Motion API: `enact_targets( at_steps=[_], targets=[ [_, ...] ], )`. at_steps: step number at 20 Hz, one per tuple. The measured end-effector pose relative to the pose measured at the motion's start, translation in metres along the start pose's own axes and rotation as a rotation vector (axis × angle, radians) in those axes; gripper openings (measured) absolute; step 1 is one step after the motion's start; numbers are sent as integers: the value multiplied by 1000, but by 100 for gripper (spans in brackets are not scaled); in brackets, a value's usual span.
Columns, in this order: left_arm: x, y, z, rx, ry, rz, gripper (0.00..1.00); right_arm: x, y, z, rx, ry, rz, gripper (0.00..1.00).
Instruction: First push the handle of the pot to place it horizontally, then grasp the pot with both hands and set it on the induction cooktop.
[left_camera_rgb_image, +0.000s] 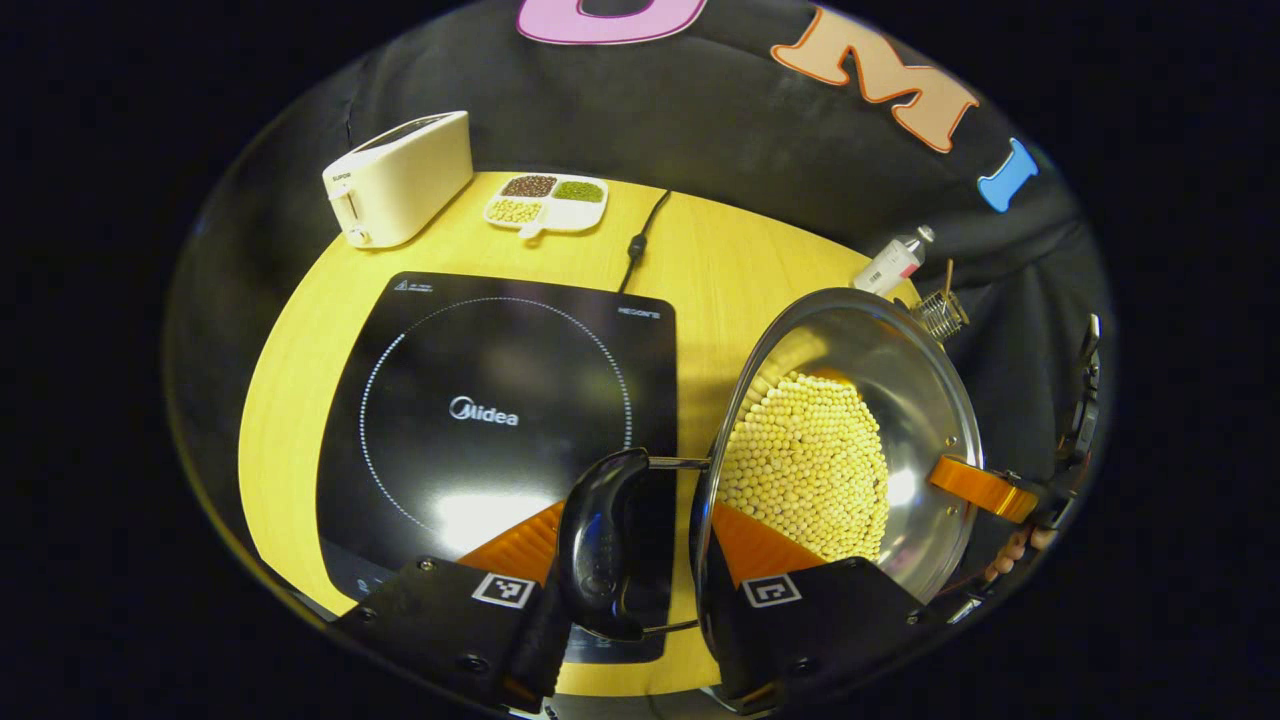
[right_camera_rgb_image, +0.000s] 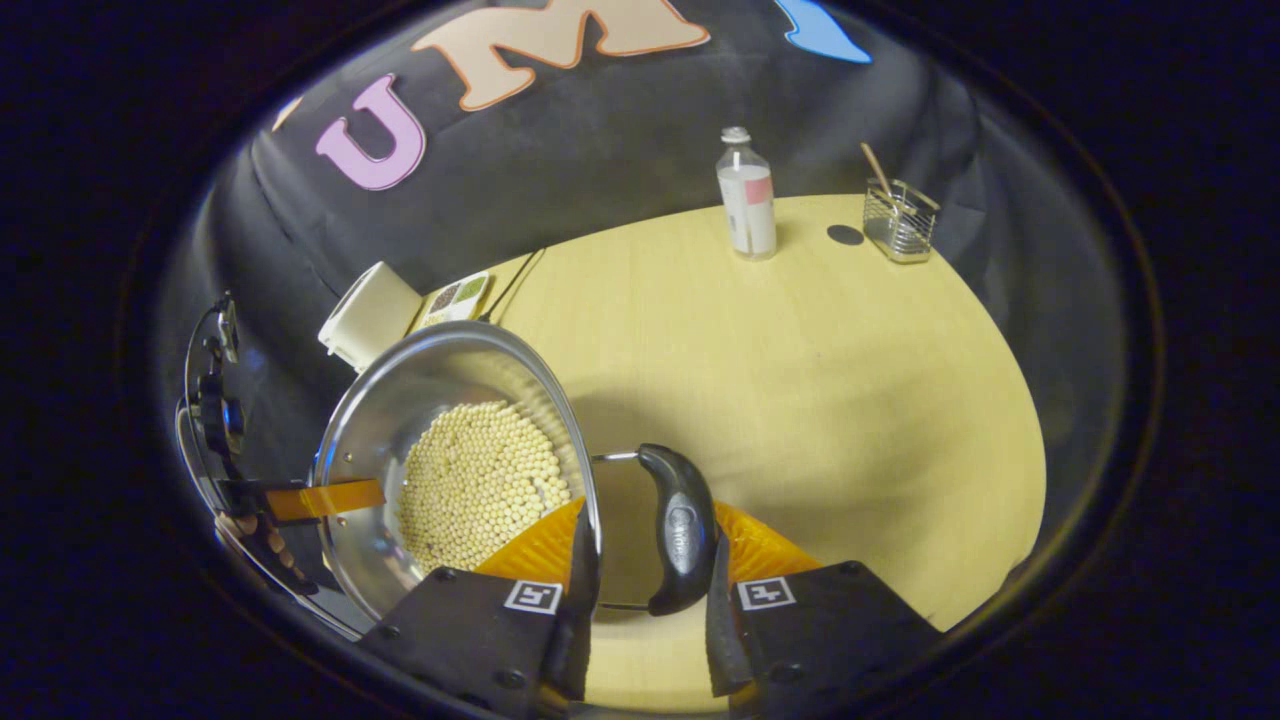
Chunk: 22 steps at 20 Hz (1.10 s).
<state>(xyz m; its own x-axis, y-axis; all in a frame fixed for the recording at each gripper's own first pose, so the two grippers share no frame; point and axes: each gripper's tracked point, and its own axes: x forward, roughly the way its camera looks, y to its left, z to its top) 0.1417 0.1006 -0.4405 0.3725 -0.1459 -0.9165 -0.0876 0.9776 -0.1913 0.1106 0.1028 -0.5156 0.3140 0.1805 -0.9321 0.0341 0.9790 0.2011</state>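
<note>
A steel pot (left_camera_rgb_image: 900, 380) full of pale round beans (left_camera_rgb_image: 810, 460) sits just right of the black induction cooktop (left_camera_rgb_image: 500, 400). My left gripper (left_camera_rgb_image: 632, 520) clamps the pot's near side, one finger outside the black handle (left_camera_rgb_image: 600, 540) and the other inside the wall. That handle hangs over the cooktop's right edge. In the right gripper view, my right gripper (right_camera_rgb_image: 648, 515) clamps the opposite side of the pot (right_camera_rgb_image: 390, 400) the same way, around the other black handle (right_camera_rgb_image: 680, 530). Each view shows the other gripper's finger on the far rim. Whether the pot touches the table is unclear.
A cream toaster (left_camera_rgb_image: 400, 178), a divided dish of grains (left_camera_rgb_image: 548, 203) and the cooktop's cable (left_camera_rgb_image: 640, 235) lie behind the cooktop. A bottle (right_camera_rgb_image: 748, 198) and a wire holder (right_camera_rgb_image: 900, 220) stand at the far edge of the yellow table (right_camera_rgb_image: 850, 400).
</note>
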Motion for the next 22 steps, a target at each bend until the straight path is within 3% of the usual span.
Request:
enact_targets(
  at_steps=[2,3,4,5,18,19,22],
  targets=[
    [-2,18,4,7,-7,-9,61,1,20,-4,8,1,-9,48],
    [-3,28,8,14,-11,-15,61,3,31,-7,10,0,-15,42],
    [-4,38,10,20,-14,-21,61,5,41,-8,8,0,-20,48],
    [-3,49,13,22,-16,-26,61,8,52,-8,7,-2,-26,42],
    [3,169,30,-12,-48,-31,62,55,167,-27,-36,21,-54,42],
    [5,175,29,-13,-47,-28,60,60,172,-28,-37,25,-55,49],
    [6,188,38,-1,-83,-23,61,71,184,-28,-33,27,-51,49]
  ],
)
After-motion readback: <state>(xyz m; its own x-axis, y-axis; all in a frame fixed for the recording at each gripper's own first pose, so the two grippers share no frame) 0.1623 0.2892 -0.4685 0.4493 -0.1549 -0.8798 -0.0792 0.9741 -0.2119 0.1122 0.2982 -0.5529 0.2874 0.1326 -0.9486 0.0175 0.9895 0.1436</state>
